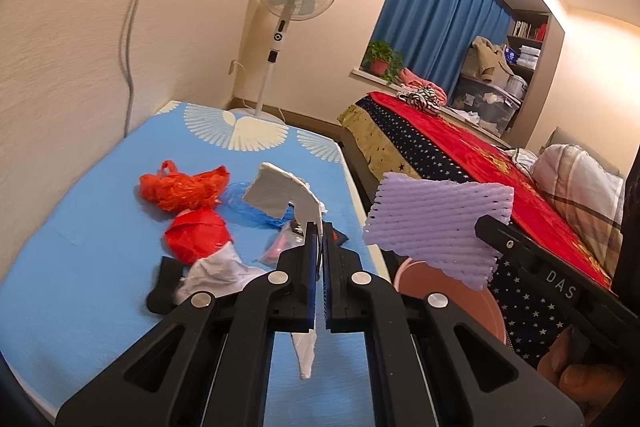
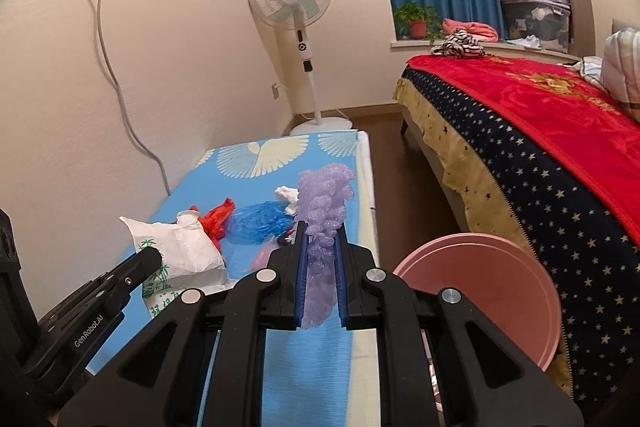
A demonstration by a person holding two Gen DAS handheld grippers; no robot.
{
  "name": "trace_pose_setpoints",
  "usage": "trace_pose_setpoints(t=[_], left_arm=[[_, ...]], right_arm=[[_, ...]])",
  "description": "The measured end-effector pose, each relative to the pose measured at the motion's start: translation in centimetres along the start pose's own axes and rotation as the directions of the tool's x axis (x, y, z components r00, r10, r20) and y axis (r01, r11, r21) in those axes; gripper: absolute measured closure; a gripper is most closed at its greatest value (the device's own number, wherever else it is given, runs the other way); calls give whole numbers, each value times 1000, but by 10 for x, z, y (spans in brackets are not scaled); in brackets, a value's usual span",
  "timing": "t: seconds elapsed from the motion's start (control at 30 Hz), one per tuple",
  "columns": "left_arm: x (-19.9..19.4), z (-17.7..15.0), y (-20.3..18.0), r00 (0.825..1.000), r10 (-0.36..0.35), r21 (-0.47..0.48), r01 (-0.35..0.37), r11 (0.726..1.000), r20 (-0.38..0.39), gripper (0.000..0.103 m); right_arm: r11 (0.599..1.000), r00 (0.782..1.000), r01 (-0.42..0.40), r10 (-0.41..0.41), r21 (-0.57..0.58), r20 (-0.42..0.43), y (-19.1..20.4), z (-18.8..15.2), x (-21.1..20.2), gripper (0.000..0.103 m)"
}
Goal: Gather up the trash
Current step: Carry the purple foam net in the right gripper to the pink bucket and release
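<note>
Lying mid-cloth on the blue table (image 1: 100, 267), red bags (image 1: 188, 191) leave bare margins; left gripper (image 1: 320, 239) clamps white paper (image 1: 280, 195), right gripper (image 2: 320, 235) pinches purple foam netting (image 2: 324, 203) at the table's edge, above a pink bin (image 2: 500, 283) in the open aisle

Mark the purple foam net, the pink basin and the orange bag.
purple foam net (image 1: 436, 227), left wrist view, middle of the ribbed sheet.
pink basin (image 2: 500, 291), right wrist view, inside wall below the rim.
orange bag (image 1: 180, 191), left wrist view, middle of the crumpled plastic.
</note>
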State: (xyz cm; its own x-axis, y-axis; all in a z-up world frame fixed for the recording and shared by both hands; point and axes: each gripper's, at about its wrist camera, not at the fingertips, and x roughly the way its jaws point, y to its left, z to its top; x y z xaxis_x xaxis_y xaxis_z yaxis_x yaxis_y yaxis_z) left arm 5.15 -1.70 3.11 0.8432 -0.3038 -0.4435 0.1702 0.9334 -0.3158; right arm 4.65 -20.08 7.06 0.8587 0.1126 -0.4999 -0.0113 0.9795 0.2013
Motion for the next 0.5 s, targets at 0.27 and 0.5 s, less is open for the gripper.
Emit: trace_pose_setpoints(t=[0.27,0.5], left_arm=[[11,-4,-24,1000,-27,45,27,999,-9,101],[22,-8,-40,998,-53,68,54,996,-21,101]], right_arm=[[996,996,82,-83,18,33,-19,2,-11,91],[983,981,178,-181,42,65,-39,6,-22,91]])
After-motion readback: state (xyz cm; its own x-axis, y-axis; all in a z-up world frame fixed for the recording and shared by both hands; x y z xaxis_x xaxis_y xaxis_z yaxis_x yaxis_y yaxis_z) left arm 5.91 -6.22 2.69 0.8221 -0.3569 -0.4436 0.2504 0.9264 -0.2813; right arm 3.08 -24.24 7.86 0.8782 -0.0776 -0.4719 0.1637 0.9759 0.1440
